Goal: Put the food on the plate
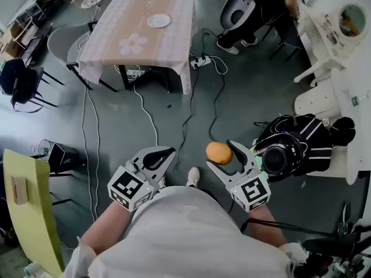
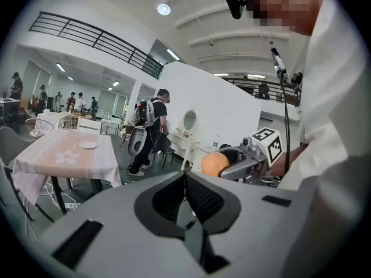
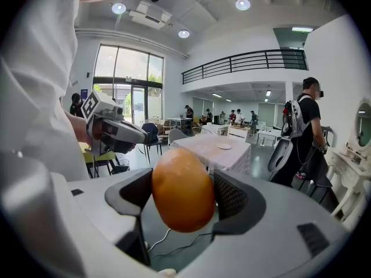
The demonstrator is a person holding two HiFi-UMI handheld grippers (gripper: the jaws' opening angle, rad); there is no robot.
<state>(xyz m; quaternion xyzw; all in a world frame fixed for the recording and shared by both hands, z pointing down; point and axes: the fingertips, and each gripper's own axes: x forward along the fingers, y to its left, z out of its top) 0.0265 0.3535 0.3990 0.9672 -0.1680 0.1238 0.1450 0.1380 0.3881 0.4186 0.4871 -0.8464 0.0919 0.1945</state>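
An orange, egg-shaped piece of food (image 1: 218, 152) hangs over the floor between the pads of my right gripper (image 1: 225, 156), which is shut on it. In the right gripper view the food (image 3: 181, 190) fills the gap of that gripper (image 3: 184, 194). My left gripper (image 1: 164, 154) is beside it on the left, its jaws shut with nothing between them (image 2: 185, 181). A small white plate (image 1: 158, 21) lies on a table (image 1: 139, 51) with a pale checked cloth, well ahead across the floor. The plate also shows far off in both gripper views (image 2: 88, 145) (image 3: 224, 146).
Cables (image 1: 185, 114) run over the grey floor between me and the table. A black backpack (image 1: 295, 143) lies at my right, a yellow-green chair (image 1: 29, 207) at my left. Dark chairs (image 1: 20, 83) stand left of the table. A person (image 1: 255, 10) sits beyond it; white furniture (image 1: 330, 45) lines the right.
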